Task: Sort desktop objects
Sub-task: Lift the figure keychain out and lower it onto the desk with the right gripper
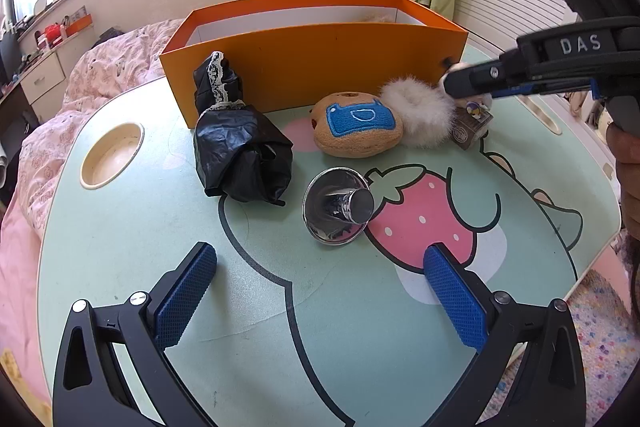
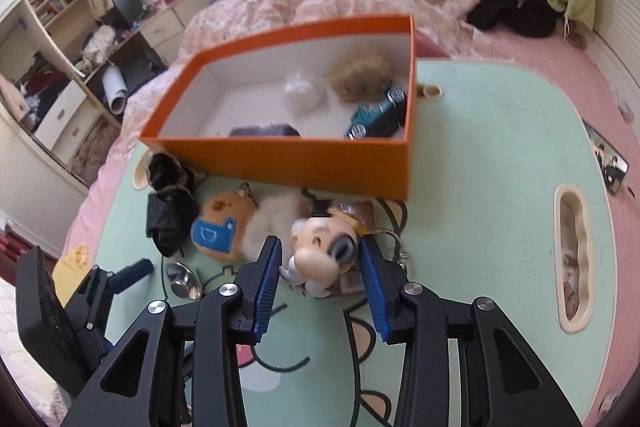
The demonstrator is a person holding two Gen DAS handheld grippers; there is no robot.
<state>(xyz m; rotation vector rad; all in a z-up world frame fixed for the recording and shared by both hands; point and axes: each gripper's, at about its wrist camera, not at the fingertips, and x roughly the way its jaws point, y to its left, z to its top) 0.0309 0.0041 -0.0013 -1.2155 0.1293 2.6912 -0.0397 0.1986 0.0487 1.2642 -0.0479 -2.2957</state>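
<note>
The orange box [image 2: 288,159] holds a toy car [image 2: 376,115] (plus fluff), while the right gripper [image 2: 320,259] brackets a big-eyed figurine [image 2: 320,247], contact unclear, and the left gripper [image 1: 320,283] gapes.

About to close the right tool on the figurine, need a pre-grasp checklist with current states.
1. Figurine between the right tool fingers: ok.
2. Pads touching the figurine: cannot tell.
3. White fluffy ball outside the grip: ok, beside the left finger.
4. Orange box has free floor space: ok.
5. Left tool open and empty: ok.
6. Keyring and packet under the figurine may be attached to it: cannot tell.
</note>
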